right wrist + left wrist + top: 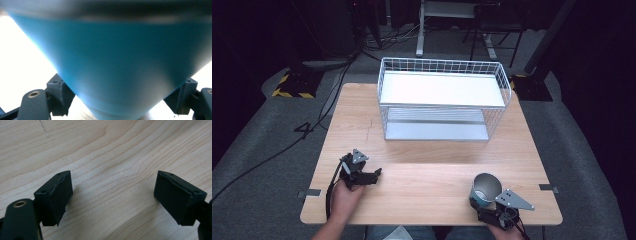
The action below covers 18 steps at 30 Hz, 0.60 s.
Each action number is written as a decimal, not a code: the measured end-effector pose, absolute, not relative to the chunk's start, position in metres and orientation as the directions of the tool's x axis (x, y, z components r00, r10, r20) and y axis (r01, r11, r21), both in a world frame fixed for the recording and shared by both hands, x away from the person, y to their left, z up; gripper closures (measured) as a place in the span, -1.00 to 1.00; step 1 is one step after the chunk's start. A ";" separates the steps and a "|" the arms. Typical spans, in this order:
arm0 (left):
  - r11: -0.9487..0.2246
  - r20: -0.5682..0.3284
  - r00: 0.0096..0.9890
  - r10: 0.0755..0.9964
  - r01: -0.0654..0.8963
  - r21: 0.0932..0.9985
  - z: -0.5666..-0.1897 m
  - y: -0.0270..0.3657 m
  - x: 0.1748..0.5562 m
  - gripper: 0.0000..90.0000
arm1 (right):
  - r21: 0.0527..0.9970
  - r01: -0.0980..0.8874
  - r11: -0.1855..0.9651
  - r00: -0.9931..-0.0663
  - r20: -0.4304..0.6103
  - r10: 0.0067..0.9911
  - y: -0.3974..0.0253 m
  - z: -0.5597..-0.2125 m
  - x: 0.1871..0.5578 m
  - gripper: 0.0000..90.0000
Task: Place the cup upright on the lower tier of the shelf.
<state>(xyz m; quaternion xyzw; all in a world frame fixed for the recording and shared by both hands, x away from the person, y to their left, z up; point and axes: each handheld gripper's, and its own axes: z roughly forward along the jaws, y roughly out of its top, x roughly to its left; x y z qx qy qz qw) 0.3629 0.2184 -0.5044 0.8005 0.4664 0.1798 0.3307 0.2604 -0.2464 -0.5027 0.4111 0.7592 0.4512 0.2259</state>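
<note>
A blue cup (486,189) with a grey inside stands upright near the table's front right corner. My right gripper (478,204) is behind it, and in the right gripper view its two black jaws press the lower sides of the cup (120,62), which looms large and blurred. At the front left, my left gripper (375,175) lies low over the wood, pointing right. In the left gripper view its jaws stand wide apart, with bare tabletop in the gap of the left gripper (112,195).
A white wire rack (442,95) with two shelves stands at the back middle of the wooden table (432,165). Cables and chair legs lie on the grey floor beyond. Bare wood stretches between the two grippers.
</note>
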 end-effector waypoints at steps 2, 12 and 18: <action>-0.347 -0.020 0.501 0.865 0.628 0.697 -0.504 0.218 0.363 -0.65 | 0.871 0.420 0.254 -0.560 0.028 0.828 -0.246 -0.503 0.261 -0.48; -0.349 -0.019 0.501 0.865 0.628 0.696 -0.504 0.219 0.363 -0.65 | 0.874 0.403 0.273 -0.579 0.012 0.815 -0.244 -0.496 0.263 -0.48; -0.348 -0.018 0.500 0.866 0.628 0.696 -0.504 0.218 0.363 -0.64 | 0.876 0.399 0.270 -0.586 0.016 0.811 -0.243 -0.488 0.272 -0.48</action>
